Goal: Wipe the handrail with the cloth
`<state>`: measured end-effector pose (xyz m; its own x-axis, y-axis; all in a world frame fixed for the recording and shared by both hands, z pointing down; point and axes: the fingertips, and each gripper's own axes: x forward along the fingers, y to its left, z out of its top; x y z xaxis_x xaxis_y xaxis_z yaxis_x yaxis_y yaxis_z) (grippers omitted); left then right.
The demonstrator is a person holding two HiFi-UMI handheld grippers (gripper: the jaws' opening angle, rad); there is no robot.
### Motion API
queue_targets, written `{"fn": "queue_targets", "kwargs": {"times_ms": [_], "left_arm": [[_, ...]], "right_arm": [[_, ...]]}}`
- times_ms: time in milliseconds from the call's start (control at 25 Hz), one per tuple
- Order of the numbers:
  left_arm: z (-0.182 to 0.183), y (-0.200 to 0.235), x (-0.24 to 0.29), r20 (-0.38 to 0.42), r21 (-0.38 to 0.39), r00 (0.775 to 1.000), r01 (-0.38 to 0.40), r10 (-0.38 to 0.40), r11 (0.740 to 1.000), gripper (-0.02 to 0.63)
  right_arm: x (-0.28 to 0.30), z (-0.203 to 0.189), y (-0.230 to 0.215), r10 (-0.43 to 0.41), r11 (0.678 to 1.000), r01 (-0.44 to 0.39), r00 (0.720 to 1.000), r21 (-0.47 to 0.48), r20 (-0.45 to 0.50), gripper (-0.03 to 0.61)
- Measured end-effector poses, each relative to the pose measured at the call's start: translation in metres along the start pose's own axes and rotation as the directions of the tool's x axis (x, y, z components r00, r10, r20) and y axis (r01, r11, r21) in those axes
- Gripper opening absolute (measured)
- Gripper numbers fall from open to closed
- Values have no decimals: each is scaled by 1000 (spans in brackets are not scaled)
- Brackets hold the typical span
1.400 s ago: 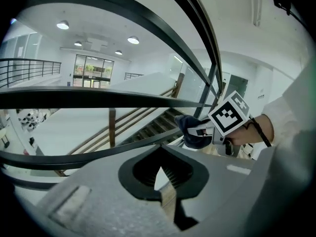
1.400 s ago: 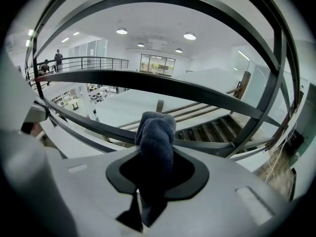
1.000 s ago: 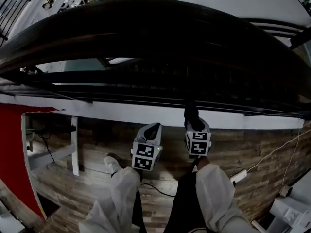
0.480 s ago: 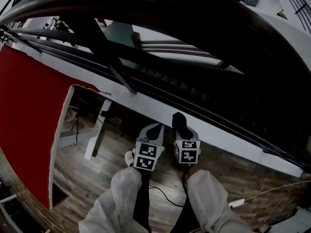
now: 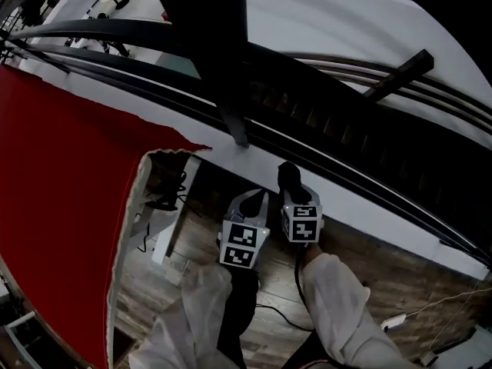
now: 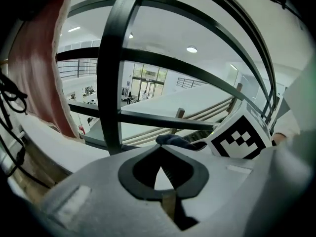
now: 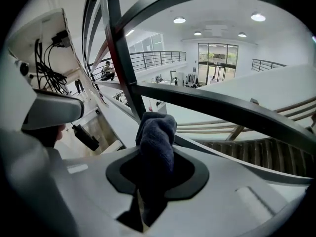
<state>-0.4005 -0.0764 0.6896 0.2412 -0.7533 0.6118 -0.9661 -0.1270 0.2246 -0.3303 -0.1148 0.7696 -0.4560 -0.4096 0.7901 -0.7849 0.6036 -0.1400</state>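
- The right tool is clamped on the cloth, a dark wad that sticks up out of the jaws, free end forward.
- The left tool has its jaws pressed together with nothing between them. In the head view it sits just beside the right tool, at its 9 o'clock.
- Both tools hang low by the person's legs, over the wooden floor. They are short of the railing and touch none of it.
- I take the handrail to be the broad dark arc at 12 o'clock in the right gripper view, well above the cloth. The bar just past the cloth looks like a lower rail.
- The handrail's long axis runs roughly from 9 to 3 o'clock across that view, crosswise to the way the cloth points.
- A post stands at 11 o'clock from the cloth and cuts the rail's run.
- Wiping does not look under way yet. The right tool is the one to lift, toward 12 o'clock, until the cloth lies on the handrail, and then slide along it. The post side seems to leave less room than the 3 o'clock side.
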Motion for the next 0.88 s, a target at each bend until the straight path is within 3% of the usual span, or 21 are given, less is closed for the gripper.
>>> {"fn": "queue_targets", "kwargs": {"times_ms": [240,600,760,880], "left_arm": [[-8,35,20,20,-7,1000,-9,9,1000,2],[-17,78,77,129,12,991,-45,43,999,2],[-35,97,109,173,36,981,-91,84,995,2],[-33,115,124,179,58,981,-89,77,994,2]], "right_arm": [[45,12,3,-23,999,23,999,26,32,94],[133,25,15,43,999,-43,993,0,108,94],[160,42,25,68,996,-58,984,-69,165,94],[177,73,30,120,987,-87,957,-133,264,94]]}}
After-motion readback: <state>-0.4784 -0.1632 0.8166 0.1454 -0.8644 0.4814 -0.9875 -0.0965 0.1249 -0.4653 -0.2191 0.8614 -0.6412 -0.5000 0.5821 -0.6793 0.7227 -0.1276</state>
